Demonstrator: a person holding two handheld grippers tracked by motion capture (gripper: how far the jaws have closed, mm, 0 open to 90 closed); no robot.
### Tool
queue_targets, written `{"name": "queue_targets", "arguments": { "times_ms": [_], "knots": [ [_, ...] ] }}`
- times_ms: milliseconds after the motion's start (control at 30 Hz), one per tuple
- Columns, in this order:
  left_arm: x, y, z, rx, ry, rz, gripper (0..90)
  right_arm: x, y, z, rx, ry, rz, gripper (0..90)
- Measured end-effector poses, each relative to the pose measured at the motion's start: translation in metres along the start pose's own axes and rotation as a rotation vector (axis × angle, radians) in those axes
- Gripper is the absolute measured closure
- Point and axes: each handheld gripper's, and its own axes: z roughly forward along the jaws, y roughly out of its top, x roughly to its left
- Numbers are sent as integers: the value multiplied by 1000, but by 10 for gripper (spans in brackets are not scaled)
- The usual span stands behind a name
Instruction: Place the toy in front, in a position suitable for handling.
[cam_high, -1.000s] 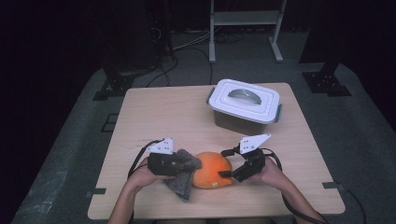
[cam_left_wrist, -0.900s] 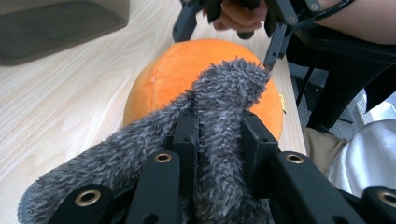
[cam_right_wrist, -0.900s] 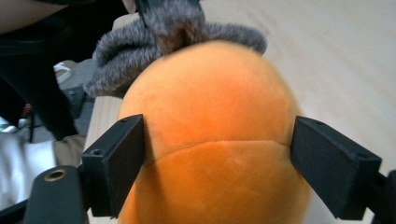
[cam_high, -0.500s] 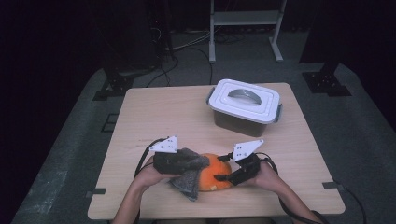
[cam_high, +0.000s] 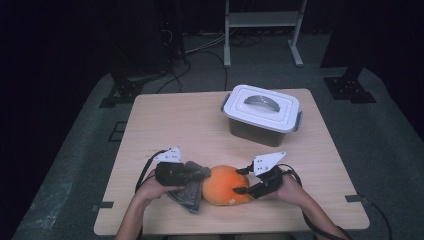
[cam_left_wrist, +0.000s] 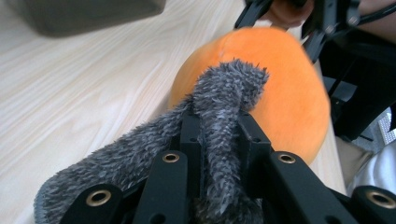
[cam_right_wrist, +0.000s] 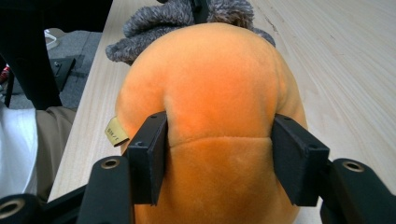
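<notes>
We see an orange plush toy (cam_high: 226, 185) lying near the front edge of the tabletop (cam_high: 170, 125), between the two hands. Its grey fuzzy part (cam_high: 191, 186) spreads out to the left of the orange body and drapes toward the near edge.

The left gripper (cam_high: 202, 172) comes in from the left and is clenched on a fold of that grey fuzzy part; in the left gripper view the fold (cam_left_wrist: 224, 135) stands pinched between the two black jaws, its tuft resting against the orange body (cam_left_wrist: 285, 98).

The right gripper (cam_high: 241, 181) comes in from the right. Its jaws have just been closing, with the plush between them, and in the right gripper view both pads press into the orange body (cam_right_wrist: 210, 93) on either side, denting the fabric, so it is grasping the toy. A small yellow tag (cam_right_wrist: 116, 132) sticks out beside one pad.

On the far right part of the tabletop, well apart from the toy, stands a lidded white storage box (cam_high: 262, 112) with grey side latches and a handle in the lid.
</notes>
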Motion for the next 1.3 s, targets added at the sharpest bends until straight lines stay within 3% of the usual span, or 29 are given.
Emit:
{"name": "queue_targets", "arguments": {
  "times_ms": [100, 267, 400, 600, 800, 933, 1067, 1200, 1300],
  "knots": [
    [-5, 8, 3, -9, -4, 25, 756, 2, 0, 0, 3, -5, -12, 405],
    [-17, 23, 7, -57, -54, 64, 755, 4, 2, 2, 0, -11, -26, 405],
    [-22, 26, 9, -34, -59, 96, 753, 3, 2, 2, 12, -11, -45, 405],
    [-11, 10, 1, 37, -25, 56, 753, -1, 0, -1, 3, -10, -25, 409],
    [-4, 0, -3, 99, -27, 32, 756, -3, -3, -3, -6, -8, -10, 407],
    [-3, 1, -3, 47, -33, 23, 758, -1, -2, -3, -6, -15, -9, 407],
    [-7, 14, 0, -32, -70, 35, 758, 3, 1, 0, -10, -17, -24, 408],
    [-17, 30, 9, -56, -89, 85, 756, 7, 5, 4, -5, -23, -44, 408],
    [-18, 33, 12, -46, -77, 84, 753, 9, 5, 4, -2, -29, -56, 410]
  ]
}}
